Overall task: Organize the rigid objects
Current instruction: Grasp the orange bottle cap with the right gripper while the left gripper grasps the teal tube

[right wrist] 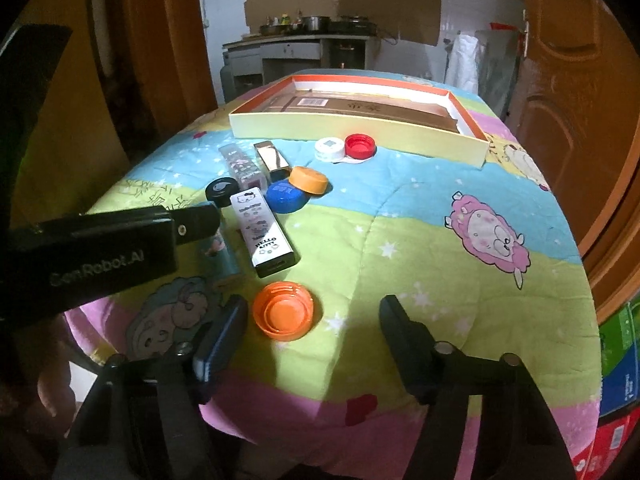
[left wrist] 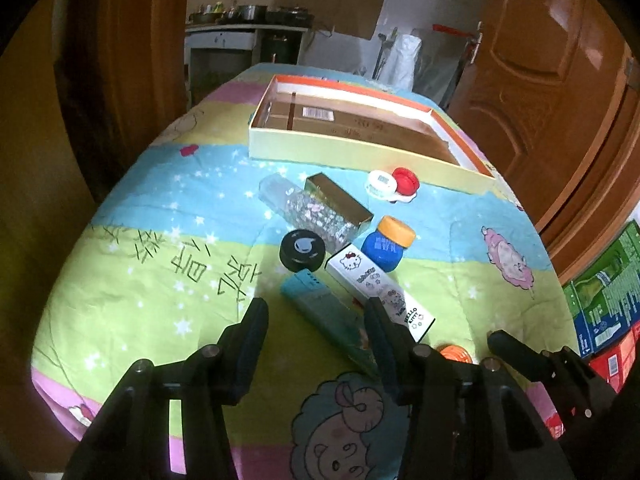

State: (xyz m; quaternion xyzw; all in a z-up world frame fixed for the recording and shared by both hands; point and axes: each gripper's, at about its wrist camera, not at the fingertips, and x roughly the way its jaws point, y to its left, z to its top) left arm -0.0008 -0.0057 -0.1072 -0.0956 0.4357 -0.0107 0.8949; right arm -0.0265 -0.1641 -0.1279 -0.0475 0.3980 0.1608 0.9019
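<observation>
My left gripper (left wrist: pixel 316 312) hangs over the near part of a table covered with a colourful quilt (left wrist: pixel 152 240), its two fingers spread apart with nothing pinched. Between and just past the fingertips lies a teal box (left wrist: pixel 320 308), and touching its right side a white cartoon-cat box (left wrist: pixel 380 292), both long and lying flat. Just beyond them sit a black round lid (left wrist: pixel 301 251) and a blue jar with an orange cap (left wrist: pixel 388 244). Farther still a clear patterned box (left wrist: pixel 304 208) and a gold box (left wrist: pixel 340 200) lie side by side, touching.

My right gripper (right wrist: pixel 314 312) is also spread wide and holds nothing. An orange lid (right wrist: pixel 284 310) lies open side up on the quilt, just inside my left finger (right wrist: pixel 224 336), apart from the pad as far as I can tell.

Near the far right of the cluster a white lid (right wrist: pixel 329 149) and a red lid (right wrist: pixel 360 146) sit together, just in front of a shallow cardboard tray (right wrist: pixel 360 136) with an orange inner rim that takes up the far end of the table. The tray's floor shows a brown printed sheet with a barcode label.
</observation>
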